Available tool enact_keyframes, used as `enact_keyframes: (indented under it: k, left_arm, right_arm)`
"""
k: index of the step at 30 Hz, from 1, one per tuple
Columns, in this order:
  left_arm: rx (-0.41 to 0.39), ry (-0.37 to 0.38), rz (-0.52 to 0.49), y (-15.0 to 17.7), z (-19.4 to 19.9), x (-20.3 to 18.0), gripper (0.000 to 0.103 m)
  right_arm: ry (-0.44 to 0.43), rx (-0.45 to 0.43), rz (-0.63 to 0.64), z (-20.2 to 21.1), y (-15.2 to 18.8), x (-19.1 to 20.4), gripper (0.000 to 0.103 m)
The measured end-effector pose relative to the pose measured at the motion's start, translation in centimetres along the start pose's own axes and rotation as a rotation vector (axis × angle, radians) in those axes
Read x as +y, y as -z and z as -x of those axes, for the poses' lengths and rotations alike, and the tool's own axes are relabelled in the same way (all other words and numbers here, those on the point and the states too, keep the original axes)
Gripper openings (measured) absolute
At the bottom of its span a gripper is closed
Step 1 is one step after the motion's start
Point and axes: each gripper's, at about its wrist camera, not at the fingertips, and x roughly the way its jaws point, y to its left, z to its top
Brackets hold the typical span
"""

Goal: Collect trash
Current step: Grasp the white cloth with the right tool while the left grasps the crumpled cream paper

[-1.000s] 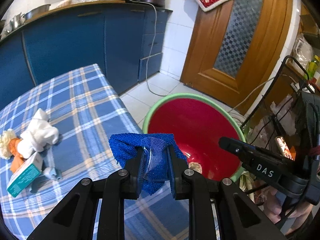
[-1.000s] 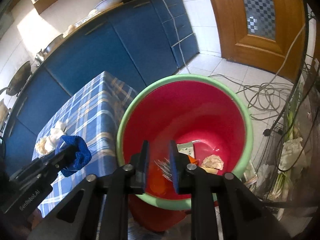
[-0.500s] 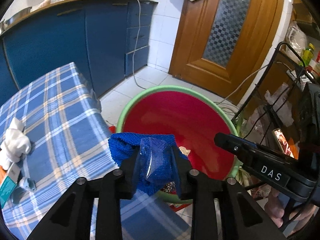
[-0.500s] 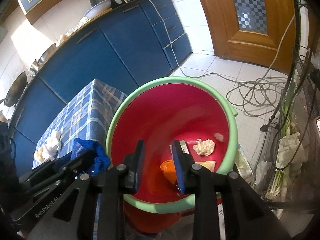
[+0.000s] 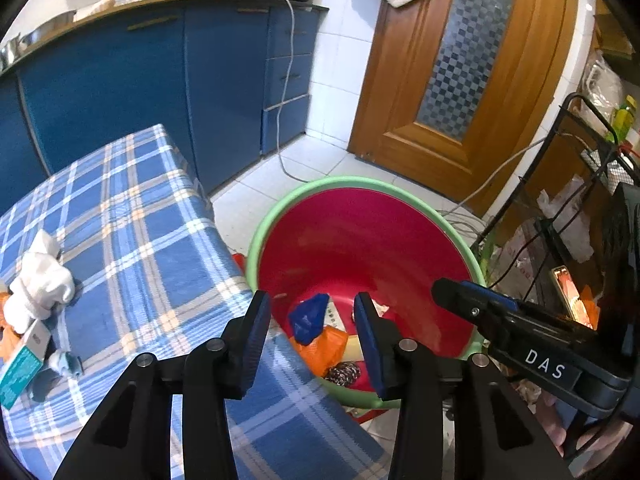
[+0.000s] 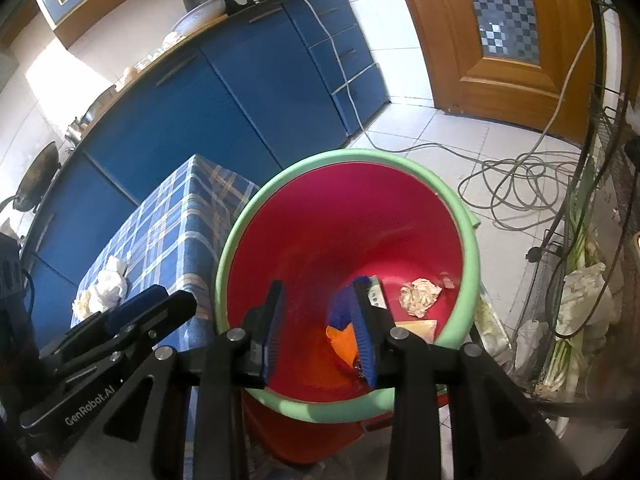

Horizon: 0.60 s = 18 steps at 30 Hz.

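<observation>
Tissue wad [image 5: 40, 280] and small box [image 5: 22, 364] sit on the counter [image 5: 132, 240], left. Left gripper [image 5: 310, 324] jaws spread, empty, over the bin [image 5: 360, 248]; blue cloth [image 5: 307, 319] lies inside on an orange wrapper [image 5: 326, 350]. Right gripper [image 6: 320, 328] jaws spread, empty, above the bin.

Both views bright daylight, colours saturated. Right wrist view: strong sun patch blown out on the white wall [image 6: 52, 68] at upper left, detail lost there; floor tiles [image 6: 452, 160] at center right evenly lit w/ mild sheen. Left wrist view: softer, even light; soft shadow beside the white cloth [image 5: 40, 280] on the checked tablecloth [image 5: 132, 232] at left. Inside of the red bin [image 5: 360, 240] shows faint glare streaks. Heavy fisheye warp: the cabinet [image 6: 224, 104] edges bow, black vignette in all corners. Center fairly sharp; slight smear toward edges, esp. right side clutter and lower right corner of both views.
</observation>
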Motion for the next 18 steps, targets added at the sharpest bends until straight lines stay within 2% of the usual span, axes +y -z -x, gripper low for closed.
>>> enact_keyframes:
  k: [8,18]
  left_arm:
    - [-0.024,-0.032,0.047,0.3,1.6,2.2,0.044]
    - [-0.072,-0.118,0.124,0.6,4.4,6.7,0.044]
  right_arm:
    - [-0.033,0.017,0.049,-0.2,0.4,2.1,0.041]
    - [-0.081,0.036,0.129,-0.4,0.8,6.0,0.045]
